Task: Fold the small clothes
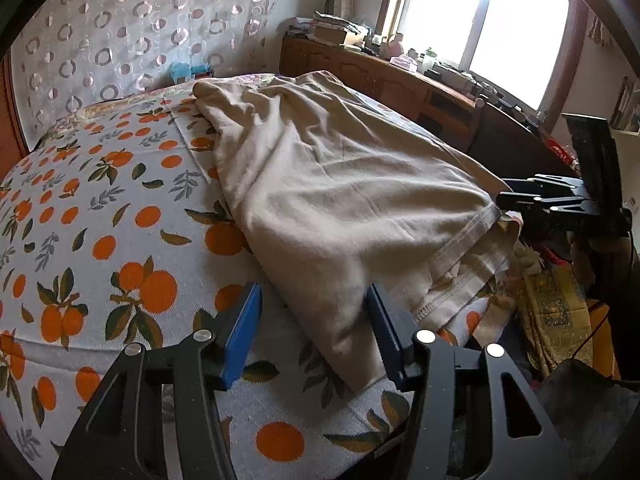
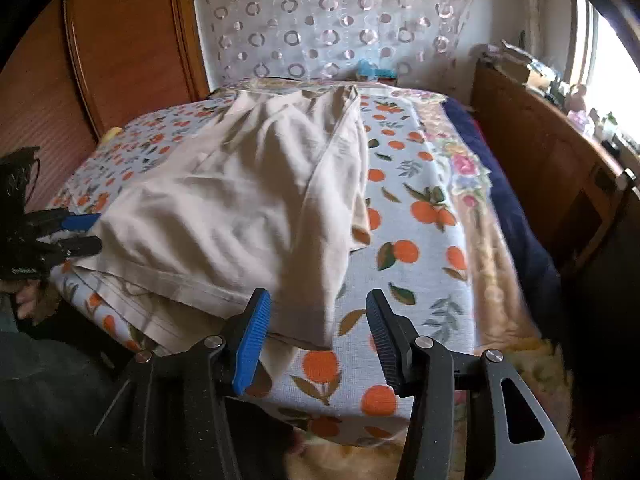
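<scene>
A beige garment (image 1: 336,184) lies crumpled lengthwise on the orange-print bedspread (image 1: 100,220); it also shows in the right wrist view (image 2: 240,208). My left gripper (image 1: 316,332) is open, its blue pads on either side of the garment's near corner at the bed's front edge. My right gripper (image 2: 316,336) is open too, straddling the other near corner of the garment. Each gripper shows in the other's view: the right one (image 1: 516,200) at the hem's far corner, the left one (image 2: 86,234) at the garment's left edge.
The orange-print spread also shows in the right wrist view (image 2: 420,240). A wooden cabinet (image 1: 380,76) with clutter runs under the bright window (image 1: 488,20). A wooden wardrobe (image 2: 120,40) stands on the other side. A patterned curtain (image 2: 340,20) hangs behind the bed. Cloth (image 1: 556,320) is piled beside the bed.
</scene>
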A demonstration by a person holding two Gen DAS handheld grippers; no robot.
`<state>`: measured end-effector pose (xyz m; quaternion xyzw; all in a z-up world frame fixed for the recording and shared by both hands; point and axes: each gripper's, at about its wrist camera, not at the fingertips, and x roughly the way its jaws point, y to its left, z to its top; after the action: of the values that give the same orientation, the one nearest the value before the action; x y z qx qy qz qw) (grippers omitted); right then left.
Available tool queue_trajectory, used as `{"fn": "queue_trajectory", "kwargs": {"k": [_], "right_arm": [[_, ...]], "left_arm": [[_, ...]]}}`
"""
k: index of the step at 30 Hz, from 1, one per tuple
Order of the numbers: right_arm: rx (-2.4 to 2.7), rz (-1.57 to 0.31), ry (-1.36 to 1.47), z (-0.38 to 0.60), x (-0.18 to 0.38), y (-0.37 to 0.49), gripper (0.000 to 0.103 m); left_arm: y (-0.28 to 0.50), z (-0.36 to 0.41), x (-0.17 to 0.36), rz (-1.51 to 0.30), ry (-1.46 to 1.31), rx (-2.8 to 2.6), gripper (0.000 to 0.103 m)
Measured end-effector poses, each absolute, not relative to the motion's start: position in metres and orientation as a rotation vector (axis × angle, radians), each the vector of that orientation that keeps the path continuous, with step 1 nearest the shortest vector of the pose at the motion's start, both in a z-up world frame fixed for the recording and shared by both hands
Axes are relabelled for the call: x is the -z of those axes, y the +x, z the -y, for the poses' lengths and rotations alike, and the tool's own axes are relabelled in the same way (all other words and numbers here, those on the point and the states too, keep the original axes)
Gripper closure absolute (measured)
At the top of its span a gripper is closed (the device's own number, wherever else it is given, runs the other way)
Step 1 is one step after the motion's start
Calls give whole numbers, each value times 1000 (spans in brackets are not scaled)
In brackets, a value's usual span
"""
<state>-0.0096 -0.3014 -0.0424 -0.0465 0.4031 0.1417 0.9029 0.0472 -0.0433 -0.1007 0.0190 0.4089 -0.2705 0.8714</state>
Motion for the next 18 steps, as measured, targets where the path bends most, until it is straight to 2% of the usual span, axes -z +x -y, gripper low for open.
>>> {"fn": "queue_trajectory", "kwargs": {"k": [2, 5, 7, 9, 18], "right_arm": [[-301, -855, -96, 300, 49, -7, 51], [-311, -874, -88, 298, 56, -4, 51], [-321, -870, -77, 297, 56, -4, 51], [-347, -874, -61, 297, 56, -3, 51], [-347, -865, -82, 291, 58, -4, 51]], "left_arm": [[45, 43, 100, -861, 40, 582, 51], [42, 45, 101, -873, 30, 637, 69], [40, 47, 101, -875, 38, 642, 76], [40, 47, 101, -880, 42, 647, 96], [24, 39, 72, -803, 3, 697, 99]]}}
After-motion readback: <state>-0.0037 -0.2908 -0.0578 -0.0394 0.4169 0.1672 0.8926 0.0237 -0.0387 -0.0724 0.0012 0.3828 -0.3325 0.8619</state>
